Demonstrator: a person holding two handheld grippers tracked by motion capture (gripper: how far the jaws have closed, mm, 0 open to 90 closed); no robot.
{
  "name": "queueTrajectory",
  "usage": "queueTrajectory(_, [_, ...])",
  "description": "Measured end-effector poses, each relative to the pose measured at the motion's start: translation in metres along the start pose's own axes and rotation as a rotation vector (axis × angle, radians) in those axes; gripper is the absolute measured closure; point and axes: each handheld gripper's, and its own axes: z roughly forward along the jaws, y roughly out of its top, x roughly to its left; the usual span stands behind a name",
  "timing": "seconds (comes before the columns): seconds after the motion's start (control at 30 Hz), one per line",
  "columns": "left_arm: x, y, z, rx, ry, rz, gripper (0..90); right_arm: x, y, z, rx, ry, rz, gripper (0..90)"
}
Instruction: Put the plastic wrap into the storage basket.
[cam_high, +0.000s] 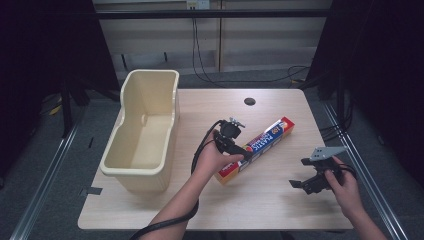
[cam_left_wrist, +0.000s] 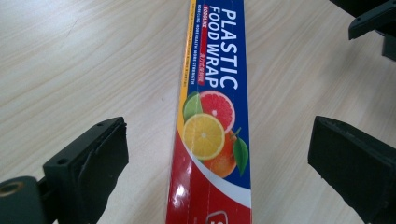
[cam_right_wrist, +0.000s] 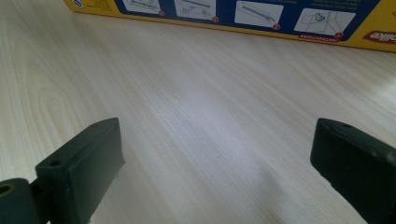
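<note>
In the high view, one long box of plastic wrap (cam_high: 260, 144) lies slantwise on the wooden bench (cam_high: 270, 200), right of one cream plastic tub (cam_high: 145, 135) that stands at the bench's left edge. The box's top face is blue with red ends, and the white word "PLASTIC" can be made out on it; smaller print there is too small to read. The left claw (cam_high: 239, 150) hangs over the near end of the box, held in the person's left hand (cam_high: 212, 159). The right claw (cam_high: 300, 175), in the right hand (cam_high: 345, 186), sits well apart from the box, near the bench's right edge, with a grey three-cornered plate on top. One dark round hole (cam_high: 249, 101) marks the far side of the bench.

In the left gripper view, the box (cam_left_wrist: 215, 116) runs straight up between the two black jaws, which stand spread wide and clear of both its sides. The label reads "PLASTIC FOOD WRAP" in white on blue, with a line of small red and white print beside it that cannot be read. Below the words are pictured three citrus slices, one lime, one grapefruit and one lemon, over an orange with green leaves. The other claw (cam_left_wrist: 373, 23) shows at the top right corner.

In the right gripper view, the jaws are spread wide over bare wood. The box's side face (cam_right_wrist: 233, 16) crosses the top, yellow and blue, with four small instruction drawings and a red tag that seems to read "INSTRUCTIONS" upside down.
</note>
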Motion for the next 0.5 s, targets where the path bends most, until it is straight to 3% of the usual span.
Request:
queueTrajectory(0.23, [0.001, 0.010, 0.010, 0.015, 0.001, 0.004, 5.1, -0.002, -0.001, -0.001, -0.008, -0.005, -0.001, 1.9])
queueTrajectory(0.5, [0.002, 0.023, 0.034, 0.060, -0.015, -0.001, 5.0, -0.003, -0.001, 0.000, -0.014, 0.006, -0.001, 2.0])
